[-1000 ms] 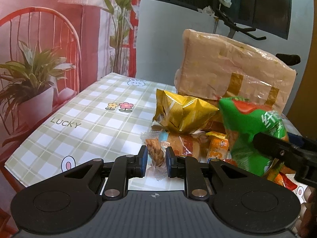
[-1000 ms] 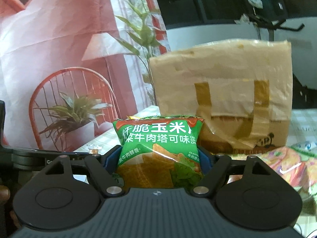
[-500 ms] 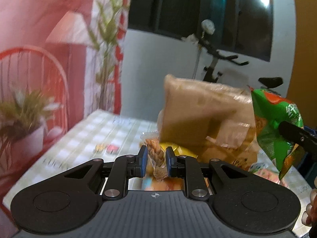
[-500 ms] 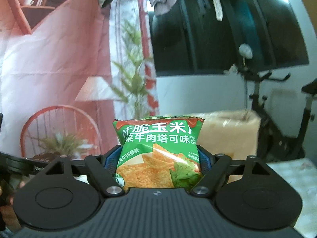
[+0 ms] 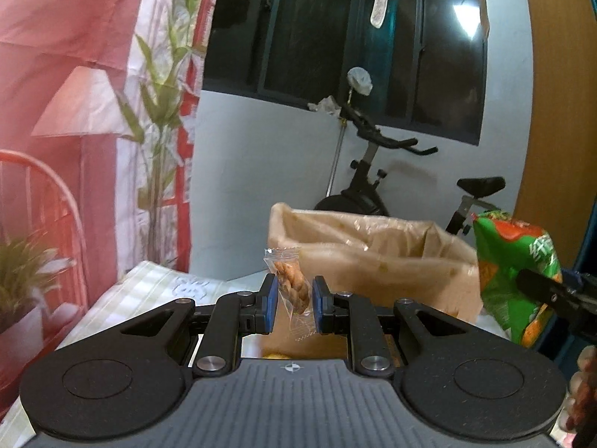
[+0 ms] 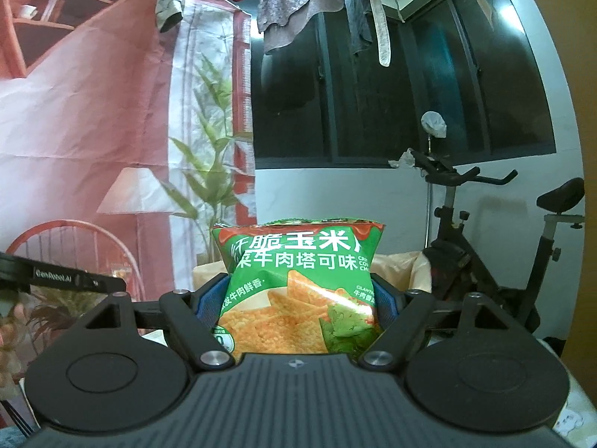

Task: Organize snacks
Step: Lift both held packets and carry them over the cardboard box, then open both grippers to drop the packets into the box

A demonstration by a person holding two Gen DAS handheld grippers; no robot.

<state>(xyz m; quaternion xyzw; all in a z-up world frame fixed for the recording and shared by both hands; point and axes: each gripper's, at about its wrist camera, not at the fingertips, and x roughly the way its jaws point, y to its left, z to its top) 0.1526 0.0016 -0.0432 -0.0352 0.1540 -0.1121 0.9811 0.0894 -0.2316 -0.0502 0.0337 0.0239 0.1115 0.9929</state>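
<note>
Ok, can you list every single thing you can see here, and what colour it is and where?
twist snack: one, brown in clear wrapper, between the left pads
chips bag: one, green, between the right pads
paper bag: one, tan, open-topped, on the table ahead
table: one, pale check cloth, below
exercise bike: one, black, behind the bag
laundry: several pieces, red and grey, overhead
left hand-held gripper: black, shut on the snack
right hand-held gripper: black, shut on the chips

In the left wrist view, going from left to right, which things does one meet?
Printed potted plant → clear twisted-snack packet in the left hand-held gripper → brown bag → green chip bag.
</note>
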